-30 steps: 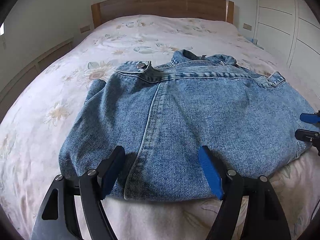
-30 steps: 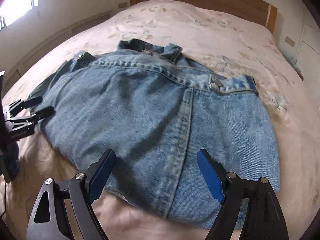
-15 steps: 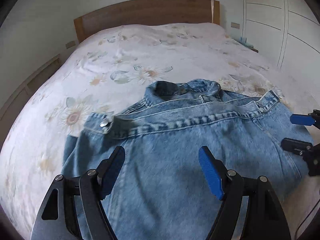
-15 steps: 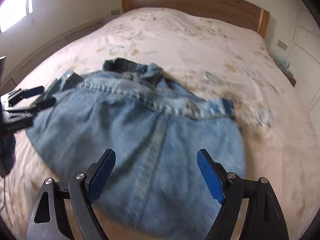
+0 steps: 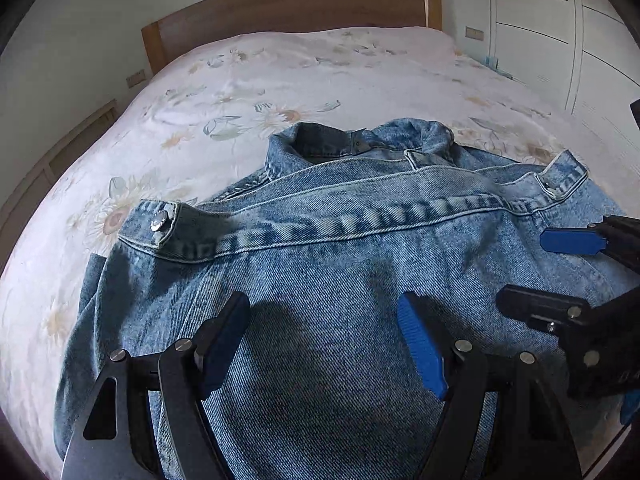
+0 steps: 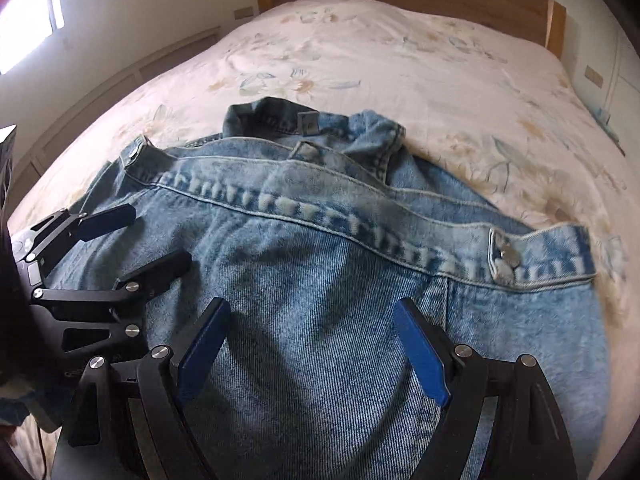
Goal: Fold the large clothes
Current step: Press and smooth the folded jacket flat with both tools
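A blue denim jacket [image 5: 320,280] lies folded on the near part of the bed [image 5: 280,80], its collar [image 5: 360,140] pointing away toward the wooden headboard [image 5: 288,4] and its buttoned waistband (a metal button [image 5: 157,221] shows at the left end) running across the middle of the pile. The left gripper [image 5: 324,336] hangs over the near left part of the denim with its blue-padded jaws spread wide and nothing between them, and the right gripper [image 6: 310,340] hangs just beside it over the near right part, equally wide open and empty. The floral bedspread [image 6: 400,60] stretches far beyond the jacket, with white wardrobe doors [image 5: 560,40] at the far right.
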